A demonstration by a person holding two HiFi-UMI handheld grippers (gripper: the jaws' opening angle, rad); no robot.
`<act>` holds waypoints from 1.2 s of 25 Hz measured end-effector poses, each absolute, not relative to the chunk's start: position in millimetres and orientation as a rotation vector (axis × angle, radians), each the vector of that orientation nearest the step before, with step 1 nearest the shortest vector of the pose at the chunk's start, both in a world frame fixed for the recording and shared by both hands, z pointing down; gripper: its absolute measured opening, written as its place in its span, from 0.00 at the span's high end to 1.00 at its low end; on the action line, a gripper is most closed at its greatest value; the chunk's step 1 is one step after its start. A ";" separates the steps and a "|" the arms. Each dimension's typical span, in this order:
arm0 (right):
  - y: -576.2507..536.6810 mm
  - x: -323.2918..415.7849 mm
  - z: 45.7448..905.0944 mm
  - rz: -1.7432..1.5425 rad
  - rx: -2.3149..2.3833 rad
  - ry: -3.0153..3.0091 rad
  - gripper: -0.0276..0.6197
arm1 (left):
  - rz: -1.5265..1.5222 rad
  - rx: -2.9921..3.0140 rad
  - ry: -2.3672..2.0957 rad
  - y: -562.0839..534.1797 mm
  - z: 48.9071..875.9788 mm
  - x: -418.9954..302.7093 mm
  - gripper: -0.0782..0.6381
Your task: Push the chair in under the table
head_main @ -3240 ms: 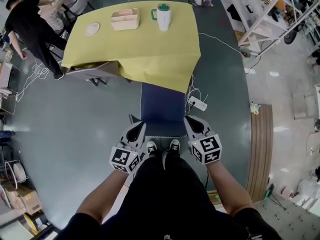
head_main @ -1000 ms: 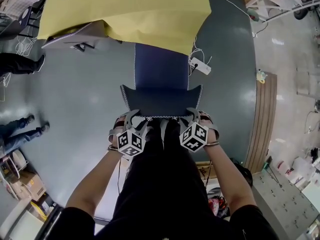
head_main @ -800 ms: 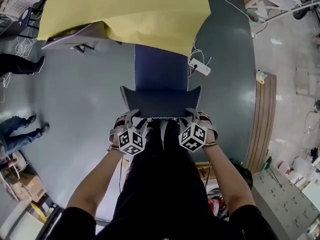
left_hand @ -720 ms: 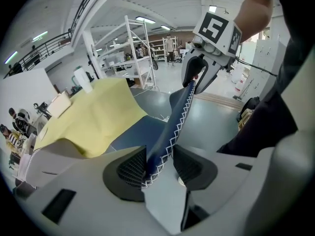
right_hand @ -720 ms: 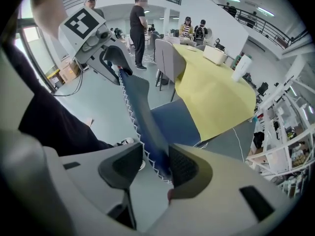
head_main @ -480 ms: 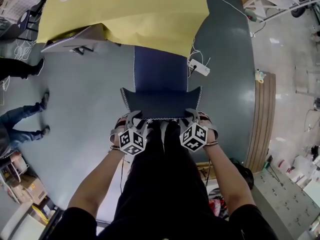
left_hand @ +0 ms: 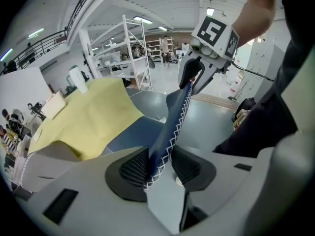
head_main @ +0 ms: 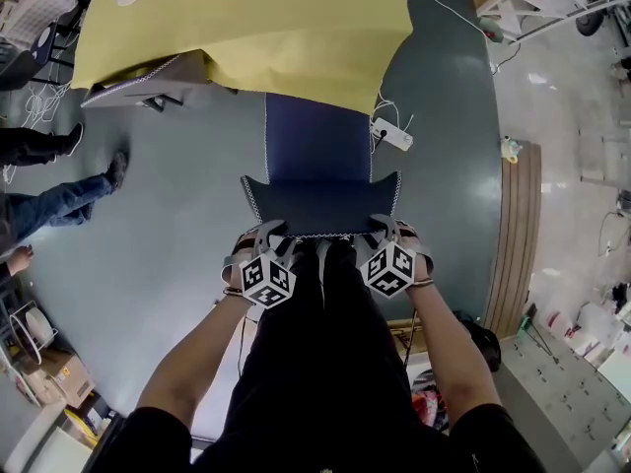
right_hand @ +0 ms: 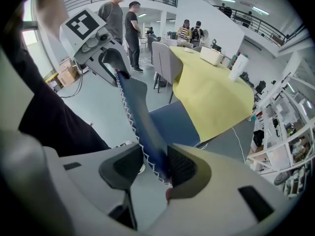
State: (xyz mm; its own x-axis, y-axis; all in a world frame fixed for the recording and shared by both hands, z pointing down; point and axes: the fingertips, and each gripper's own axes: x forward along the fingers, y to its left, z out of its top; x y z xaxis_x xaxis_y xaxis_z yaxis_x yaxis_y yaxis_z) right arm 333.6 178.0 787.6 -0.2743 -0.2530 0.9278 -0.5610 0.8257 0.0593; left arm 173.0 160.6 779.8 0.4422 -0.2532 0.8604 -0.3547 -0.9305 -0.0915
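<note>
A dark blue chair (head_main: 317, 136) stands with its seat partly under the yellow-clothed table (head_main: 256, 28). Its backrest (head_main: 320, 205), edged in white zigzag stitching, faces me. My left gripper (head_main: 258, 236) sits on the backrest's top left corner and my right gripper (head_main: 386, 227) on the top right corner. Both pairs of jaws have just been closing. In the left gripper view the backrest edge (left_hand: 174, 127) is pinched between the left gripper's (left_hand: 160, 168) pads. In the right gripper view the backrest (right_hand: 138, 112) is clamped in the right gripper (right_hand: 156, 168).
A grey chair (head_main: 148, 82) stands at the table's left side. A white power strip (head_main: 391, 133) and its cables lie on the floor right of the blue chair. A person's legs (head_main: 59, 200) are at the far left. A wooden platform (head_main: 518, 225) runs along the right.
Both grippers have stayed at the backrest's top corners and tightened onto it. The person at the left has walked further along the floor. The chair has not visibly moved.
</note>
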 end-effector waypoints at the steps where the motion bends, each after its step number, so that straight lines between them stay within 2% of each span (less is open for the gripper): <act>1: 176.4 333.3 787.5 0.335 0.621 -1.865 0.71 | 1.512 2.580 -0.542 159.2 779.9 172.6 0.68; 30: 96.2 321.9 789.3 0.313 0.678 -1.848 0.71 | 1.471 2.607 -0.584 82.1 782.4 160.9 0.68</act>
State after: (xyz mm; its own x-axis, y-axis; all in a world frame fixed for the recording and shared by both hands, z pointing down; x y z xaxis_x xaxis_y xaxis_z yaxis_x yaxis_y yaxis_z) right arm 321.9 96.2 789.3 -0.2468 -0.3015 0.9210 -0.5881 0.8020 0.1049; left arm 160.9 82.1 782.4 0.4627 -0.2823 0.8404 -0.3704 -0.9228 -0.1061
